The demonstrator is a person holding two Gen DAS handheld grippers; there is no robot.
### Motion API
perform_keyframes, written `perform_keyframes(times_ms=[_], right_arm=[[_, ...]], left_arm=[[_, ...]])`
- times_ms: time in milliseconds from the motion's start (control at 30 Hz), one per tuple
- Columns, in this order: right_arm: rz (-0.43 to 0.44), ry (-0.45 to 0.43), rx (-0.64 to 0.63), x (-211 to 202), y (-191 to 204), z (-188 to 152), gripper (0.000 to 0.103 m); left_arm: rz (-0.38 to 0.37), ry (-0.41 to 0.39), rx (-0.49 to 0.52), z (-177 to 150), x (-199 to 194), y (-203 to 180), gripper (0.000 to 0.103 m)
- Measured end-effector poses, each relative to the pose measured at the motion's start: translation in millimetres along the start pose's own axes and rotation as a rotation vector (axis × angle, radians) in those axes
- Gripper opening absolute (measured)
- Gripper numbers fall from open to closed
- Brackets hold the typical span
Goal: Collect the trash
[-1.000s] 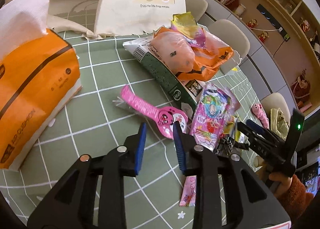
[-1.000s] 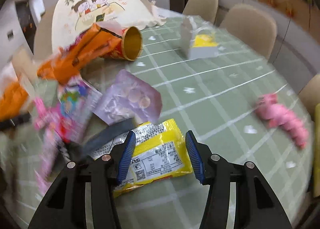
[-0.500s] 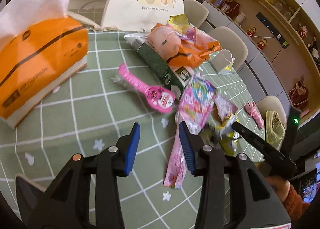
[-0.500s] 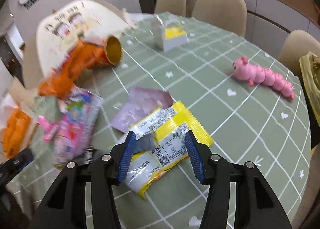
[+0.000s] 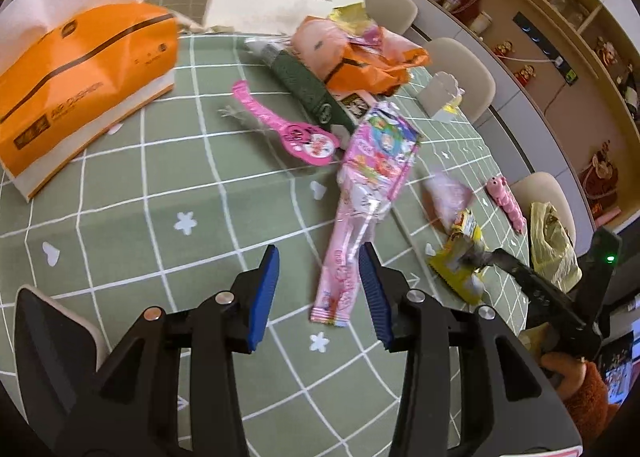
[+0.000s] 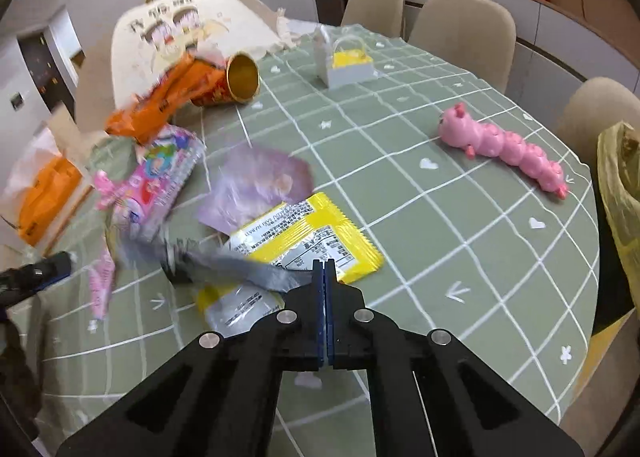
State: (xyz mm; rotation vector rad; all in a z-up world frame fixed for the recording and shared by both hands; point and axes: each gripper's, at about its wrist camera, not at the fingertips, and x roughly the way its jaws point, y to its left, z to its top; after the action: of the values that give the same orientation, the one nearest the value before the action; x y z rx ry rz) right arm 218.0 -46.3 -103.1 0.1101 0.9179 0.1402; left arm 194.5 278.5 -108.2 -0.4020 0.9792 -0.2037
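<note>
- The right tool (image 6: 324,269) is clenched tight on a grey wrapper strip (image 6: 240,271) that trails off to its left, over the yellow snack packet (image 6: 308,241) on the counter (image 6: 460,217). The pinch looks to be on the very edge, so I'd guess a quick lift could let it slip free.
- The strip's loose end looks tangled near the pink candy wrapper (image 6: 160,177); pulling may drag that along or scatter the pile.
- The left tool (image 5: 318,273) hangs released above the long pink wrapper (image 5: 360,225), its jaws apart and touching nothing. Closing from there might catch only the flimsy end and miss.
- The pink caterpillar toy (image 6: 504,145) lies well apart and isn't trash.
</note>
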Motion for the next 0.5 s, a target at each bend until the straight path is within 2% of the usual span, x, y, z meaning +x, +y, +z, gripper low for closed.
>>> perform_keyframes(times_ms=[100,167,267,300,367,433,500], right_arm=[[0.024,-0.051,0.006,-24,-4,6,0.003],[0.106,-0.050,-0.002,-32,-3,11,0.003],[0.133,-0.064,-0.096,-41,8,12,0.005],[0.138,-0.064,-0.147,-42,14,10,0.013],[0.156,-0.040,-0.253,-38,27,11,0.047],[0.167,-0.040,-0.312,-38,37,12,0.048],[0.165,-0.076,-0.350,-39,45,17,0.048]], left_arm=[[-0.013,-0.007,0.039,3,-1,-9,0.040],[-0.010,-0.011,0.062,5,0,-13,0.040],[-0.007,-0.006,0.078,7,2,-16,0.040],[-0.006,-0.004,0.082,7,2,-15,0.040],[0.001,0.002,0.093,8,2,-15,0.040],[0.008,0.005,0.102,9,1,-14,0.040],[0.014,0.002,0.110,12,0,-13,0.042]])
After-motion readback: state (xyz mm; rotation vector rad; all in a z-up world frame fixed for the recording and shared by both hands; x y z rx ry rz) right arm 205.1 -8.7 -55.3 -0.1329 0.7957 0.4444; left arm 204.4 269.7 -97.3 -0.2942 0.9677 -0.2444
